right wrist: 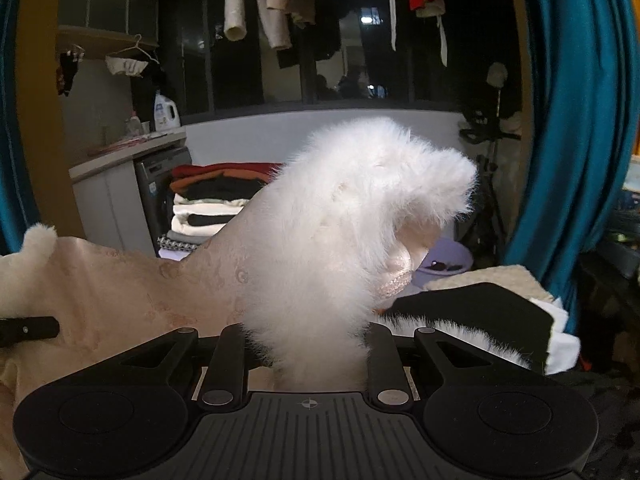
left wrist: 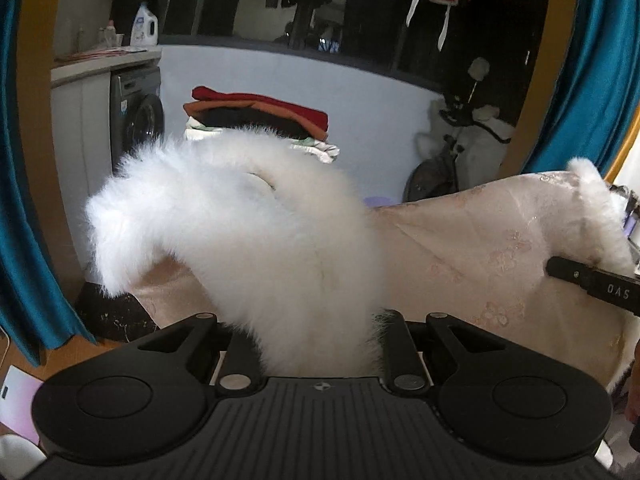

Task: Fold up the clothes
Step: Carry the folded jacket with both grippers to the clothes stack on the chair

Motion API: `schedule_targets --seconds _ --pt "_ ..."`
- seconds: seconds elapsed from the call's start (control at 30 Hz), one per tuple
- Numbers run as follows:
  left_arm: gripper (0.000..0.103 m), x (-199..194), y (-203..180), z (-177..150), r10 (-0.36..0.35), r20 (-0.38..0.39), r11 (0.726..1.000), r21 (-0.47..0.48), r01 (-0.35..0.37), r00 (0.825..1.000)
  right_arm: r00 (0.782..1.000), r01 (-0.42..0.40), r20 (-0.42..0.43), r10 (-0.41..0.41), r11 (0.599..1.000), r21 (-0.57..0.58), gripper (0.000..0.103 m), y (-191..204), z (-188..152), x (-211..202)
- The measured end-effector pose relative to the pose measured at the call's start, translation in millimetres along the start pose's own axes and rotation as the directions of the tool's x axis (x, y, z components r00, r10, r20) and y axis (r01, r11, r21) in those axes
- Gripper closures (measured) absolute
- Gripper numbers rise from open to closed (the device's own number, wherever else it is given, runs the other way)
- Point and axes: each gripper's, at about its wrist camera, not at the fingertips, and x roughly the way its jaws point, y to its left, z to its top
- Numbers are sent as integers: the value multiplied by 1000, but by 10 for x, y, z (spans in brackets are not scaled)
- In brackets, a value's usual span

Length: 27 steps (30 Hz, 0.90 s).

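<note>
Both tongs grip the fur trim of a pale brocade garment (left wrist: pixel 460 240), the left tongs (left wrist: pixel 316 344) at one end and the right tongs (right wrist: pixel 308 352) at the other, holding it stretched aloft between them (likely to square it for folding); a folded stack (right wrist: pixel 208 204) sits behind.

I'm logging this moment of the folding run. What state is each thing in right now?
Left gripper: shut on the fur trim.
Right gripper: shut on the fur trim.
Garment: pale pink, held up and spread between both grippers, not yet folded.
Fur trim: white, flopping over above each grip.
Clothes pile: folded and stacked.
Washing machine: door closed.
Curtain: drawn aside.
</note>
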Motion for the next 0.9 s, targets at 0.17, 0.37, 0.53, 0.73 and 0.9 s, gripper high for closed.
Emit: schedule_targets --seconds 0.17,0.37,0.53,0.73,0.9 --pt "85 489 223 380 28 2 1000 5 -28 1000 999 -35 -4 35 999 20 85 -35 337 821" --pt "85 1256 246 1109 62 -11 997 37 -61 998 998 -65 -3 65 996 55 85 -239 964 1852" --pt "85 1777 159 1558 54 22 997 51 -55 998 998 -65 28 64 996 59 85 -468 1410 2561" --pt "85 2308 286 1954 34 25 997 63 -36 999 997 -52 53 48 996 71 84 -625 1775 3197" --pt "85 2675 623 2314 -4 63 999 51 1 998 995 -36 95 30 998 59 84 -504 2125 3657"
